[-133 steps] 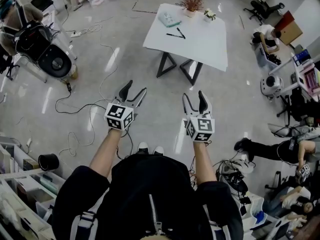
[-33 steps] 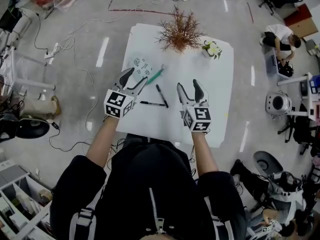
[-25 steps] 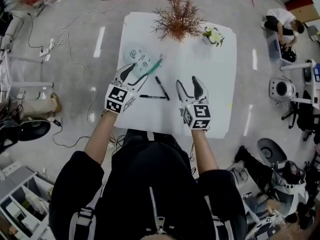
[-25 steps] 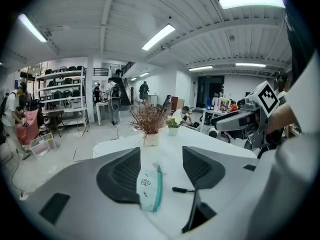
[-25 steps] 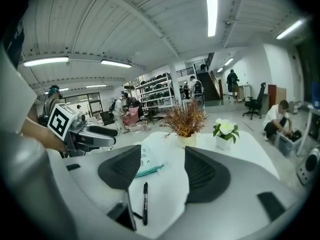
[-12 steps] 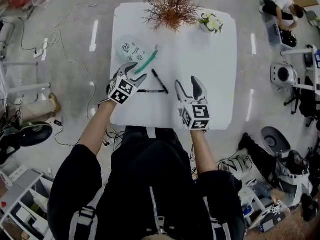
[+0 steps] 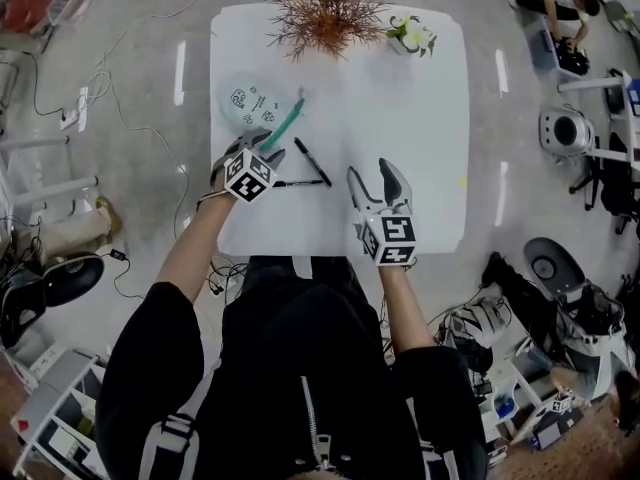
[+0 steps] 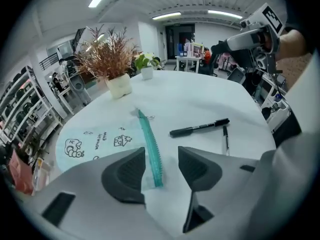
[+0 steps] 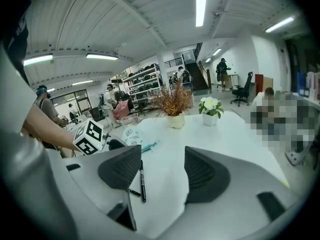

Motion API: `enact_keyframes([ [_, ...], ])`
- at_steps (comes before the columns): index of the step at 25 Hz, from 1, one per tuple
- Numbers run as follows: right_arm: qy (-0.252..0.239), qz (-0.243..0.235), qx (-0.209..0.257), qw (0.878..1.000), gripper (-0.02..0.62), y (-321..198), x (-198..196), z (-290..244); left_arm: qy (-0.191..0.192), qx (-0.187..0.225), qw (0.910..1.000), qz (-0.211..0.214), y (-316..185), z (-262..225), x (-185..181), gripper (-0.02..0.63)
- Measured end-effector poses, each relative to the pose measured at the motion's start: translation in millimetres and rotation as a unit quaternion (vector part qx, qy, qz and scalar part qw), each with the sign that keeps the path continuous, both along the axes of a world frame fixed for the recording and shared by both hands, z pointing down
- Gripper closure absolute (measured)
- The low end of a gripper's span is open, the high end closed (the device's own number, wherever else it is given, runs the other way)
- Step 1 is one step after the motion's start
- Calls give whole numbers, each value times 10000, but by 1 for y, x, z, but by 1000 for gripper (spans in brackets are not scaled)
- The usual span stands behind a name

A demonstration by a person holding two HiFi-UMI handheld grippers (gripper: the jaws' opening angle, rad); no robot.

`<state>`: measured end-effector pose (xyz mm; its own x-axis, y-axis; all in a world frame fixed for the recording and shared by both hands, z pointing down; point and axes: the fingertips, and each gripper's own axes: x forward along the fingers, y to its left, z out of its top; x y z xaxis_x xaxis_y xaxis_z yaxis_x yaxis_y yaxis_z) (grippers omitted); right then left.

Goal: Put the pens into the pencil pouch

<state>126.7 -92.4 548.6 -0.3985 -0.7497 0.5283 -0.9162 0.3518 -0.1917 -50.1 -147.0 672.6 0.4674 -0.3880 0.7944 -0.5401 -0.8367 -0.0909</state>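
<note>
Reading the head view first: left gripper [image 7: 265, 146] is down at the near end of the pencil pouch [image 7: 245, 101], right where its teal zipper [image 7: 287, 120] ends. The zipper's long axis runs up and away from the fingers toward the plant [image 7: 325, 8]. Right gripper [image 7: 370, 171] hovers over bare table [image 7: 420, 118], well apart from the pouch. Two pens lie between the grippers: the marker [image 7: 312, 161] on a diagonal, and the thin pen [image 7: 298, 183] crosswise with one end just beside the left gripper.

Left gripper view: left gripper [image 8: 161, 161] jaws are closing with the zipper [image 8: 148, 146] end in the gap. There's light on both sides and the pads aren't pressing it yet. The zipper lies almost in line with the jaws, so the grip would land across its width. The pouch [image 8: 85, 144] body sits left of the gap. The marker [image 8: 199, 128] and thin pen [image 8: 226, 140] are off to the right, outside the jaws.

Right gripper view: right gripper [image 9: 161, 169] jaws are wide, with only tabletop between them. The marker [image 9: 142, 181] lies just inside the left-hand jaw, long axis roughly along the pointing direction.

My read is that the left takes the pouch and the free right is the one to go for the pens. It likely needs a wrist turn to grip the marker across its barrel.
</note>
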Motion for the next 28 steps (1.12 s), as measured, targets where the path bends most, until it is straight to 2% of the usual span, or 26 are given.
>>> enact_keyframes([
  [5, -1, 46, -71, 10000, 328, 7, 0, 6, -166, -76, 9998, -8, -1, 12, -4, 401],
  [12, 9, 85, -125, 9999, 328, 13, -1, 7, -276, -15, 9996, 1, -6, 13, -8, 486],
  [20, 26, -24, -147, 9999, 328, 15, -11, 11, 179, -19, 9993, -325, -8, 1, -14, 529],
  [28, 182, -417, -311, 9985, 336, 19, -27, 31, 685, 51, 9949, -738, -15, -16, -21, 557],
])
